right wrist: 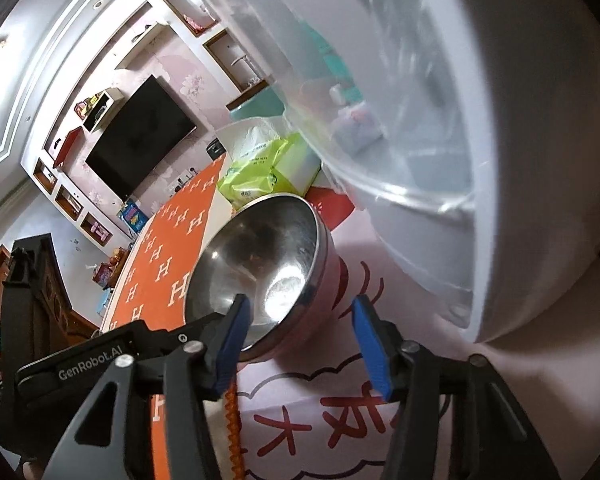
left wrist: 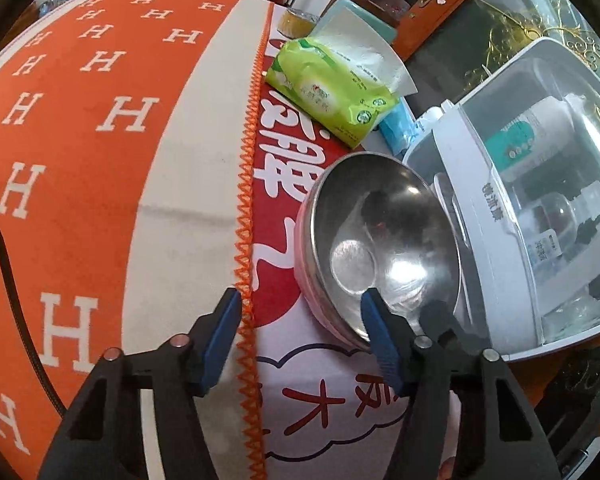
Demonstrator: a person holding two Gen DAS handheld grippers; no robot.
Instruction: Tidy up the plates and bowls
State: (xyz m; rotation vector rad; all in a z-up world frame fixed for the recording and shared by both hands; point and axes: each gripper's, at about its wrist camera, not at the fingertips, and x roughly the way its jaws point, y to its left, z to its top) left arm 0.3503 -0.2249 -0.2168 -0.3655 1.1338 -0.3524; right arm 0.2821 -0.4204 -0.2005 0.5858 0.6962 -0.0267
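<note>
Bowl [left wrist: 380, 248] front and centre, steel inside, pink outside, sitting on the tabletop's red-and-white printed cover [left wrist: 320, 400] just beside the white cabinet with the clear lid [left wrist: 500, 216]. Left gripper [left wrist: 300, 336] has one blue pad at the near rim, jaws apart, nothing clamped. Right gripper [right wrist: 300, 344] straddles the bowl's near side, jaws unclenched too. Green tissue pack [left wrist: 332, 96] lies beyond; orange H-patterned cloth [left wrist: 100, 120] spreads alongside.

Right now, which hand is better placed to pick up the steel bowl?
Right. The right gripper has its jaws straddling the near rim of the steel bowl. The left gripper sits off to the side, with only one finger at the rim.
</note>
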